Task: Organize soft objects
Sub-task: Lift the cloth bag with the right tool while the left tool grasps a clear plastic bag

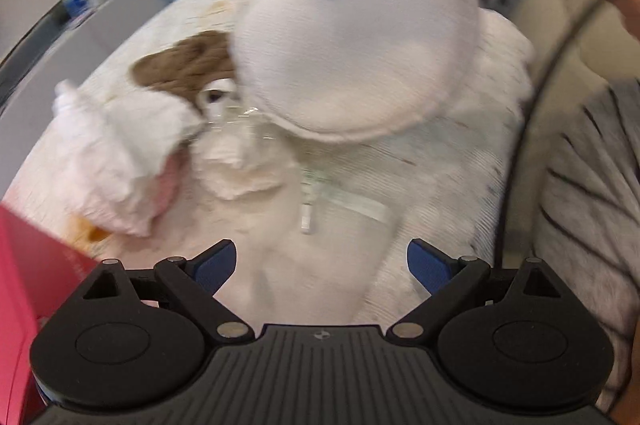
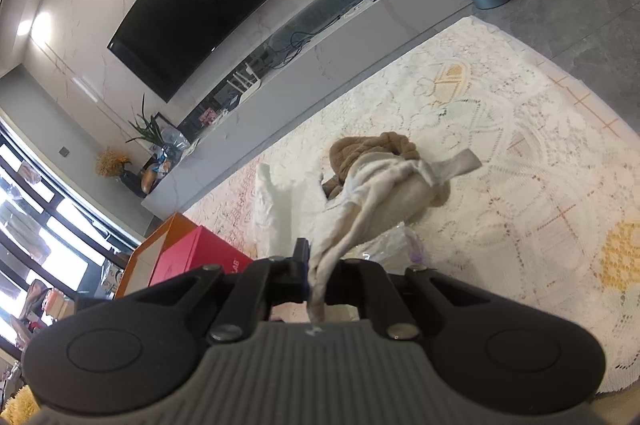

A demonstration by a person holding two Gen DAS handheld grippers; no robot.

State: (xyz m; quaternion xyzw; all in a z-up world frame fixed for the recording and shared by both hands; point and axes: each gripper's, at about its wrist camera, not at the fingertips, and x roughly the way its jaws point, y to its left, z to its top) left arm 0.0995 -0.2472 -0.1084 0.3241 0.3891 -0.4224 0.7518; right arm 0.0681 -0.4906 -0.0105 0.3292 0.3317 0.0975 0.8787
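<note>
Garment (image 2: 384,181) strap lengthwise between clamped right gripper (image 2: 316,277) jaws

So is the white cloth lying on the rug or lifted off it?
Lifted: the right hand-held gripper is shut on the white cloth, which hangs above the rug.
</note>
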